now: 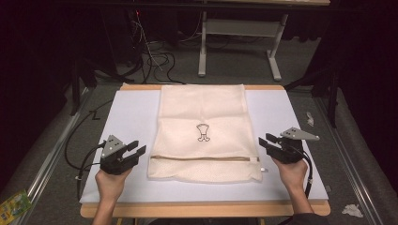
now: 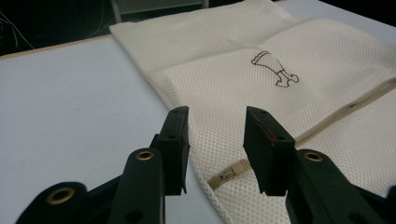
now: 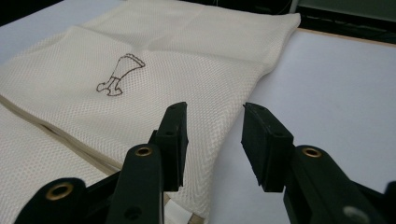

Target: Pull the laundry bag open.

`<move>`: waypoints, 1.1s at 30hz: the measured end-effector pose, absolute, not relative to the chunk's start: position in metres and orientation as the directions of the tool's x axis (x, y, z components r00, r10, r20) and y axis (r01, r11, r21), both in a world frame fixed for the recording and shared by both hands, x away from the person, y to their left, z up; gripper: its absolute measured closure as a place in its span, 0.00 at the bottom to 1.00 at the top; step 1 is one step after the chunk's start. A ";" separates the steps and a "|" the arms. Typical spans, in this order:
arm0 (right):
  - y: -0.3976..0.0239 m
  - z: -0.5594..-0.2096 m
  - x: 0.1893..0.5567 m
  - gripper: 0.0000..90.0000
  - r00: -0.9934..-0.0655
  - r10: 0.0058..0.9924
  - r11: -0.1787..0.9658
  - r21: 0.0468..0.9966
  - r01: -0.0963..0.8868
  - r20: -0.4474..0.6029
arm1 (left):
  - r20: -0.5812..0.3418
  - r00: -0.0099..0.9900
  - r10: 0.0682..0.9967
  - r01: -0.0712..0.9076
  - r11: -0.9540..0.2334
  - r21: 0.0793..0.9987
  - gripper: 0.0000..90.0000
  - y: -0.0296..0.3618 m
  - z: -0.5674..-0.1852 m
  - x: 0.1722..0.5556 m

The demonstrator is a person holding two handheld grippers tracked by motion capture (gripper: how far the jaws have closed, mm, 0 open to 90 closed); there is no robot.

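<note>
**Both grippers flank a flat mesh bag**

High view: the cream mesh bag (image 1: 202, 133) lies flat mid-surface (image 1: 131, 117), the left hand-held gripper (image 1: 139, 151) and right hand-held gripper (image 1: 264, 140) at its opposite edges, likely to take both sides evenly.

Left gripper view: jaws spread wide, empty, over the bag's zipper end (image 2: 229, 173).

Right gripper view: jaws wide, holding nothing, over the bag's edge; the zipper pull is possibly there.
</note>
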State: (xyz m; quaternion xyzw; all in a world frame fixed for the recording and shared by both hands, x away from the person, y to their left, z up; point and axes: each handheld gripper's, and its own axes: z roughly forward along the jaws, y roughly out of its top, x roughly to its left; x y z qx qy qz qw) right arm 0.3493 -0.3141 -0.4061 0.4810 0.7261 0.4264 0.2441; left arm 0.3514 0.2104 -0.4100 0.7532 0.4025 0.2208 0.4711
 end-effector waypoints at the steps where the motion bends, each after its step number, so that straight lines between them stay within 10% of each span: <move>1: -0.316 -0.404 0.348 0.68 -0.412 0.909 0.164 0.858 0.487 0.061 | -0.045 0.572 0.819 0.391 -0.224 0.893 0.66 0.212 -0.409 0.351; 33: -0.378 -0.400 0.333 0.66 -0.282 0.953 0.022 0.899 0.438 0.114 | -0.075 0.462 0.884 0.370 -0.115 0.922 0.60 0.247 -0.405 0.360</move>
